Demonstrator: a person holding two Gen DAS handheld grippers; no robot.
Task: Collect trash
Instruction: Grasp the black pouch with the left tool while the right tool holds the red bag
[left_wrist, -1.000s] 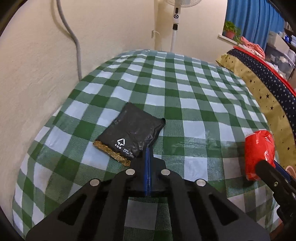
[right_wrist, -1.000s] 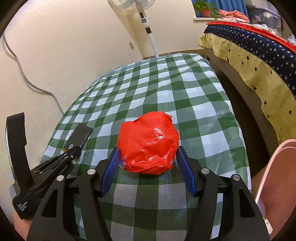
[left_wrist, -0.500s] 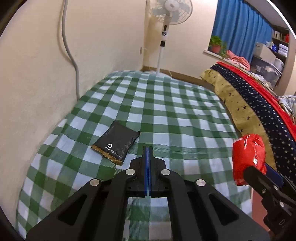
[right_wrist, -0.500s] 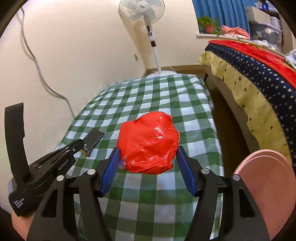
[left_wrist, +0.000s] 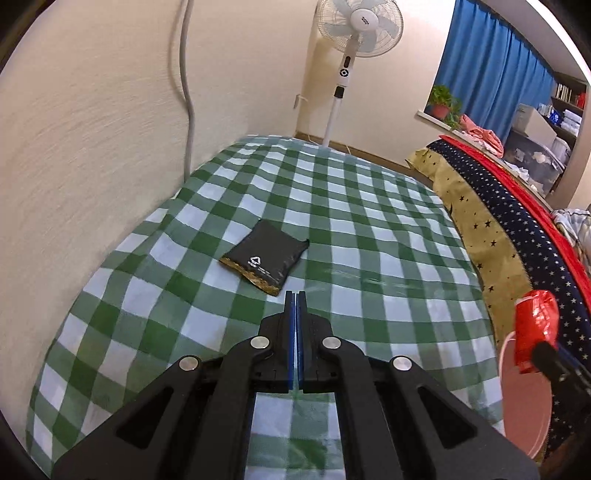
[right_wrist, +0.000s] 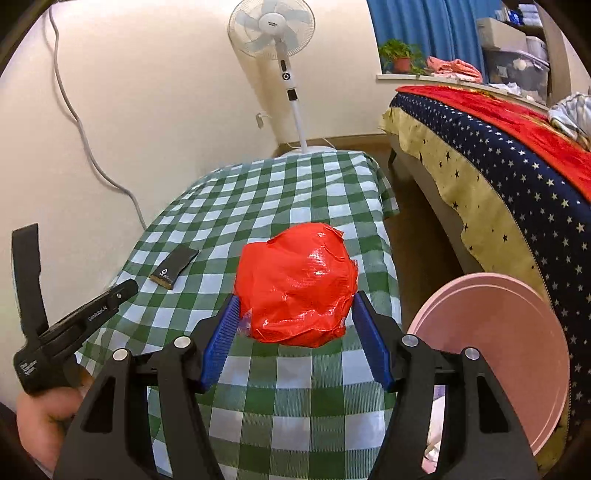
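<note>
A crumpled red wrapper (right_wrist: 297, 288) is clamped between the blue pads (right_wrist: 218, 339) of the right gripper (right_wrist: 295, 332), which is spread about as wide as the bundle itself; both pads are pressed against its sides. The bundle is held up in the air, above the near part of the green-and-white checked tablecloth (right_wrist: 280, 192), close to the cloth's right edge. Just to the right of that edge a round pink bin (right_wrist: 491, 350) is seen, its open mouth turned toward the camera. In the left wrist view the same red wrapper (left_wrist: 535, 328) is seen in front of the bin's pink rim (left_wrist: 517, 406).

The left gripper (left_wrist: 295, 306) is held above the near end of the tablecloth (left_wrist: 332, 206) with its two fingers pressed together, only a thin blue line of pad showing between them, and nothing is gripped. A flat black packet (left_wrist: 264, 256) with a gold strip along its near edge and a white triangle mark is lying on the cloth, toward the cloth's left side, just beyond the closed fingertips and apart from them.

Past the far end of the cloth a white standing fan (right_wrist: 273, 37) is placed against the wall. To the right of the cloth a bed with a star-patterned cover (right_wrist: 517, 177) is seen.
</note>
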